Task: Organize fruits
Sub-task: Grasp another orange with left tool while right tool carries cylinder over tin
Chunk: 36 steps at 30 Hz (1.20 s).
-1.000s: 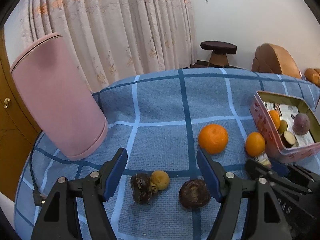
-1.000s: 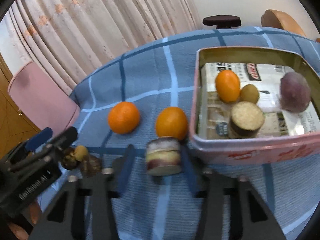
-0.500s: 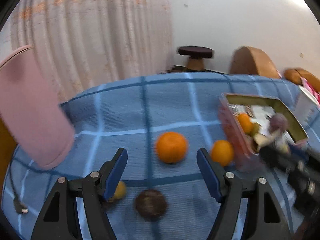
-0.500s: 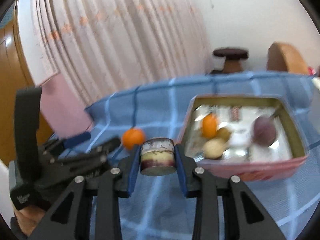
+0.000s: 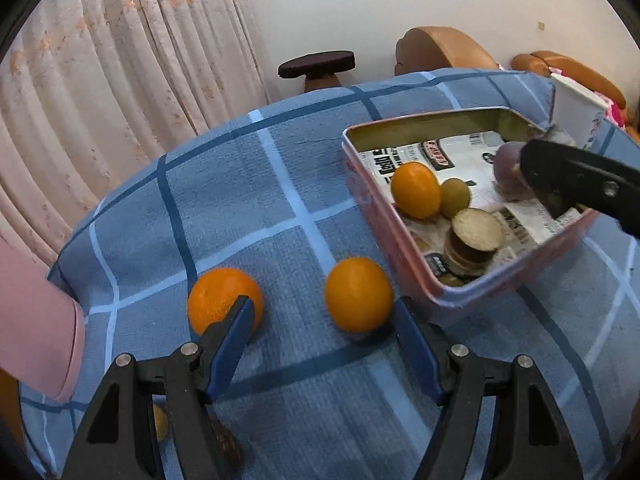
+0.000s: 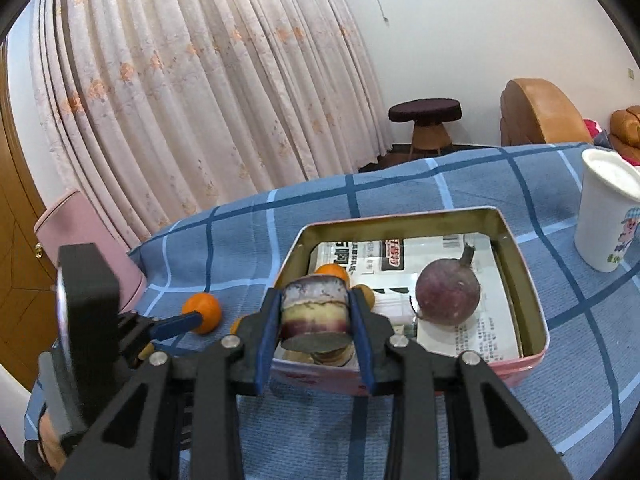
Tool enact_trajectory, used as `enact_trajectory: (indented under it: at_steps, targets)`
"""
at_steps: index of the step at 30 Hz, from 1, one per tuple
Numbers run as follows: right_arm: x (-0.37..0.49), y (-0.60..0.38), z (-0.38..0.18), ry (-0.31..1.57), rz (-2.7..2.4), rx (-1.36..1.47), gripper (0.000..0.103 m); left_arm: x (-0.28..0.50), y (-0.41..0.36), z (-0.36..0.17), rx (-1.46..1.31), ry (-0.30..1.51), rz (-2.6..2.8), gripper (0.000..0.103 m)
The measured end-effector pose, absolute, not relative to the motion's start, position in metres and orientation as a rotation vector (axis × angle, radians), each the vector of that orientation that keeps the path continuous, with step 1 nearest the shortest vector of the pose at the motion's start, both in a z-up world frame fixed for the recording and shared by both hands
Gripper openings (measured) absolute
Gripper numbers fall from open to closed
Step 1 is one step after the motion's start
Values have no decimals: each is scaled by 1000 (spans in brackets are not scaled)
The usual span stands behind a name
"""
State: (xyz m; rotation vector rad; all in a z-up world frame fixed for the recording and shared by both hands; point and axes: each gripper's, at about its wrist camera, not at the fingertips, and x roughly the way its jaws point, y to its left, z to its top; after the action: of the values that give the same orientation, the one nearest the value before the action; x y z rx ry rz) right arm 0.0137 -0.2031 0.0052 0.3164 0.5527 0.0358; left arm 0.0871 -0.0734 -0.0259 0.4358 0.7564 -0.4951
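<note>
1. Fruit lies on a blue checked cloth (image 5: pixel 248 184) and in a pink tin box (image 5: pixel 400 236).
2. The right gripper (image 6: pixel 316 320) holds a cut chunk (image 6: pixel 315 312) tight between its blue fingers (image 6: pixel 267 340). The chunk is purple outside and pale in the middle.
3. The chunk hangs in the air over the near edge of the tin box.
4. In the box sit a small orange fruit (image 5: pixel 415 189), a little green-yellow fruit (image 5: pixel 455 197), a round purple fruit (image 6: pixel 447 298) with a stem, and another cut piece (image 5: pixel 475 240) standing on its flat end.
5. The left gripper (image 5: pixel 324 344) is wide open and holds nothing.
6. One orange (image 5: pixel 359 294) sits on the cloth between its fingers, just beside the box.
7. A second orange (image 5: pixel 220 298) sits behind the tip of the left finger.
8. A white cup (image 6: pixel 607 216) stands on the cloth to the right of the box.
9. A pink cushion (image 5: pixel 36 320) leans at the left edge of the table.
</note>
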Motion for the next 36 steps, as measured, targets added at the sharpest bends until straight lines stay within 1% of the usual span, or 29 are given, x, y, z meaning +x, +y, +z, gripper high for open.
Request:
enact_trajectory:
  at_steps: [8, 12, 14, 15, 16, 17, 18, 19, 29, 36]
  targets:
    - [15, -206, 5, 554, 38, 323, 37, 98, -82, -29, 453, 710, -546, 73]
    - [15, -212, 6, 556, 33, 339, 37, 100, -78, -37, 504, 720, -611, 73]
    - [15, -214, 7, 552, 28, 338, 37, 106, -76, -34, 483, 718, -602, 73]
    - [15, -215, 7, 553, 28, 339, 37, 108, -75, -33, 468, 722, -595, 69]
    - [15, -214, 7, 555, 30, 341, 37, 112, -76, -33, 450, 731, -588, 61]
    - [16, -214, 7, 559, 32, 341, 37, 114, -78, -33, 441, 734, -586, 56]
    - [16, -214, 6, 561, 32, 341, 37, 114, -82, -35, 439, 751, -594, 46]
    - [16, -213, 6, 562, 30, 339, 37, 115, -83, -38, 437, 774, -601, 42]
    - [16, -222, 6, 562, 18, 359, 37, 99, -58, -39, 357, 805, -578, 43]
    - [15, -222, 5, 566, 18, 362, 37, 86, -54, -39, 372, 806, -555, 45]
